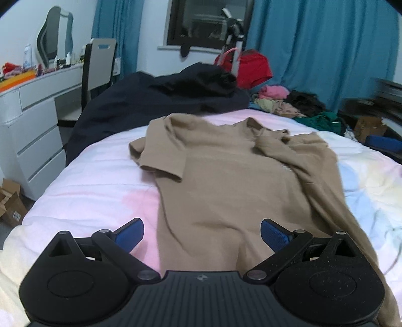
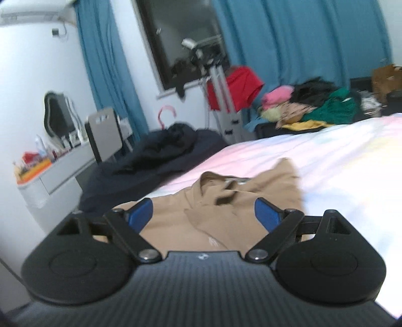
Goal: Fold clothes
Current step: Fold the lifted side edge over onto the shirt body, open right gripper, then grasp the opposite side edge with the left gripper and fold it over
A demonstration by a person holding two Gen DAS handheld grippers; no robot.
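1. At six o'clock in the left wrist view, the left claw point(image 1: 202, 235) stands wide apart, its blue pads point(image 1: 272, 235) spread over the lower hem of the tan shirt point(image 1: 233, 181), with nothing gripped between them.
2. In the right wrist view, at six o'clock, the right claw point(image 2: 203, 216) is likewise spread wide and empty, above the collar end of the tan shirt point(image 2: 226, 213); this view is blurred.
3. The tan shirt lies flat on the bed point(image 1: 100, 181), running from six o'clock up to twelve, one short sleeve out toward ten o'clock; the other side is folded in over the body at about two o'clock.
4. The bed carries a pale cover of pink, white and light blue.
5. Beyond the shirt, at eleven o'clock, a dark blanket point(image 1: 140, 105) lies heaped.
6. At one o'clock sits a pile of clothes point(image 1: 296, 103) in pink, black and green, with a red garment point(image 1: 253, 68) behind it.
7. At nine o'clock stands a white dresser point(image 1: 37, 120) with a mirror point(image 1: 54, 35) above.
8. Farthest off hang blue curtains point(image 1: 321, 50) beside a dark window point(image 1: 208, 22).
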